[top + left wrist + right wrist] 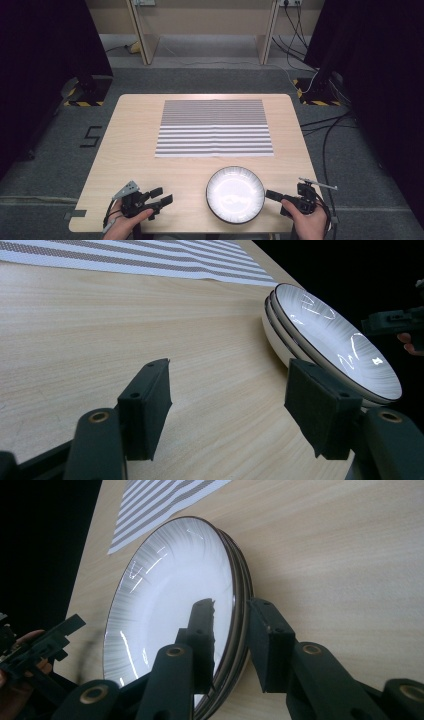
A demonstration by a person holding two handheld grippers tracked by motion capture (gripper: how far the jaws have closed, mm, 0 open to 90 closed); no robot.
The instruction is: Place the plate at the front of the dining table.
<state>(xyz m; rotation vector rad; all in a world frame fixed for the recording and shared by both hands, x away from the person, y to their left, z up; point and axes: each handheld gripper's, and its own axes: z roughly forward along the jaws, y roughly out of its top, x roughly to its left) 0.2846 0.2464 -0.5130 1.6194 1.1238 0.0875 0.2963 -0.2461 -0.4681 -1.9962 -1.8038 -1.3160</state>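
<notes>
A stack of white glazed plates [235, 194] sits at the near edge of the worktop [130, 150], right of centre, with a striped placemat [215, 128] lying farther back. Ceramic like this will likely be stiff, fairly heavy for its size, slick under the glare on its glaze, and liable to chip or break if knocked or dropped, so the dark-lined rim looks the sensible place to take hold, one pad above and one below. The right tool [232, 630] is placed just so: one jaw lies over the white face of the top plate and the other outside the rim at the right side of the stack, straddling the edge (whether the pads actually press on it I cannot tell, as a sliver of gap seems to remain). The left tool [227, 407] stands wide apart with nothing between its jaws, hovering over bare wood just left of the stack. The high view gives the overall layout, yet from above the stack reads as a single disc; the left gripper view, looking low across the wood, reveals the layered rims [280, 325] of at least two plates nested together, and the right gripper view shows how the jaws bracket those rims [240, 605], which the high view leaves too small to judge.
</notes>
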